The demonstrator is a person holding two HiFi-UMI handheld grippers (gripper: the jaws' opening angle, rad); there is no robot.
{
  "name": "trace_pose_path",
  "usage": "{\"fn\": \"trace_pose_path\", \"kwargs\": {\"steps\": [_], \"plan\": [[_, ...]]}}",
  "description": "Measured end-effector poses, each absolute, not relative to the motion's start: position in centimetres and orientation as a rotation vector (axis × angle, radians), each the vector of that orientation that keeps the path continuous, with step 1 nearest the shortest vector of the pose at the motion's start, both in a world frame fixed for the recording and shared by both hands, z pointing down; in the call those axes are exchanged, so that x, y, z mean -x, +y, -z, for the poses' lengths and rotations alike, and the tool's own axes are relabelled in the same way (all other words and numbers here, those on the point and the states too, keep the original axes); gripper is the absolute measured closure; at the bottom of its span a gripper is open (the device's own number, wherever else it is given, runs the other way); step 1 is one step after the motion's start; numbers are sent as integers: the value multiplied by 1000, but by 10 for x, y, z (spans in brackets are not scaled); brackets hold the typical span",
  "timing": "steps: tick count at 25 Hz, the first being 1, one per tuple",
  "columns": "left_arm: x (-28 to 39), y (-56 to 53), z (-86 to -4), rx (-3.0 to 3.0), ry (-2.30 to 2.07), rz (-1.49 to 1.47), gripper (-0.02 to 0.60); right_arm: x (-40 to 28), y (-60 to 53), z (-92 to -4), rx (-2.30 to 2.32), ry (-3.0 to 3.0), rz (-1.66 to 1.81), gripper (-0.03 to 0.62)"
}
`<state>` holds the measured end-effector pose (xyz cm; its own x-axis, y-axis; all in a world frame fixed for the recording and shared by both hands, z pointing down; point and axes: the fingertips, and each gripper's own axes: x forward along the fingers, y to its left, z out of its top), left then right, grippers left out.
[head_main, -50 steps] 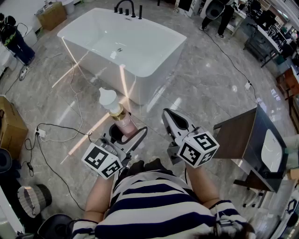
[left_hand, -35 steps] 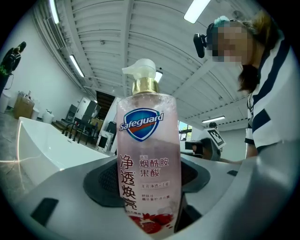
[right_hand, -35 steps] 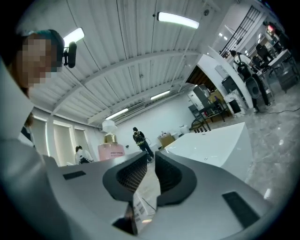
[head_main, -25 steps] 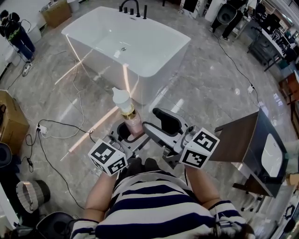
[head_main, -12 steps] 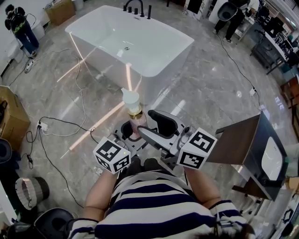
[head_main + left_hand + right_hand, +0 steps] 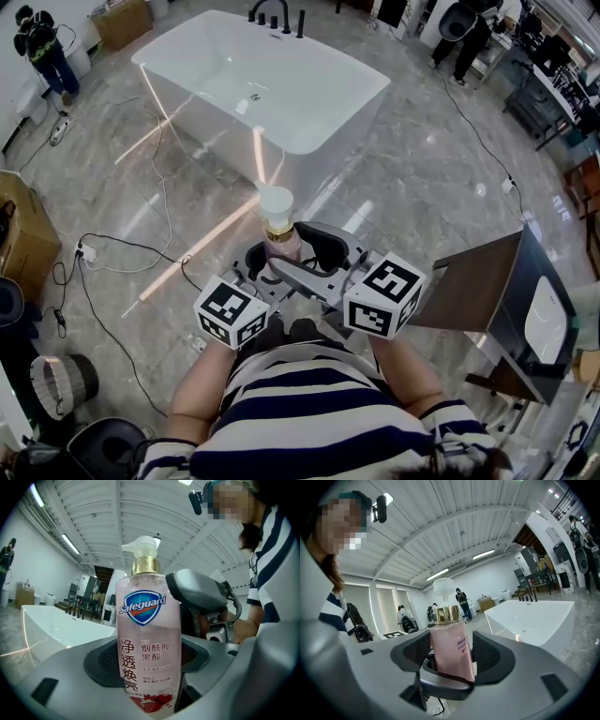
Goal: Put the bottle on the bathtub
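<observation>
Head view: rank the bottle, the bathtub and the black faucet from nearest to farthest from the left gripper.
1. Bottle, held upright between the fingers of the left gripper.
2. Bathtub, ahead on the floor, past the bottle.
3. Black faucet, at the bathtub's far end, at the top of the view.

I'm looking into a big open hall, more a showroom or studio than anyone's home. A freestanding white bathtub [image 6: 328,150] with black taps [image 6: 274,14] stands out in the middle of a polished marble floor [image 6: 422,178]. Overhead runs a ribbed white roof [image 6: 454,531] on beams, hung with strip lights [image 6: 483,554]. Loose cables [image 6: 112,251] trail across the floor, a cardboard box [image 6: 23,239] sits at the edge, and several people [image 6: 461,601] stand about in the distance.
</observation>
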<state>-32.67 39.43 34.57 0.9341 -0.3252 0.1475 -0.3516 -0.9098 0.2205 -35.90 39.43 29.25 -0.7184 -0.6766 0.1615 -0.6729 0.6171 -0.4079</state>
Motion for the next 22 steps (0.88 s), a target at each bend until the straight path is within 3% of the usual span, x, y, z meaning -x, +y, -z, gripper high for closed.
{"fn": "trace_pose_path", "kwargs": {"steps": [22], "plan": [[291,379,-352,-2859,-550,-229,267,320,378,-299,1174,2852,681,345]]}}
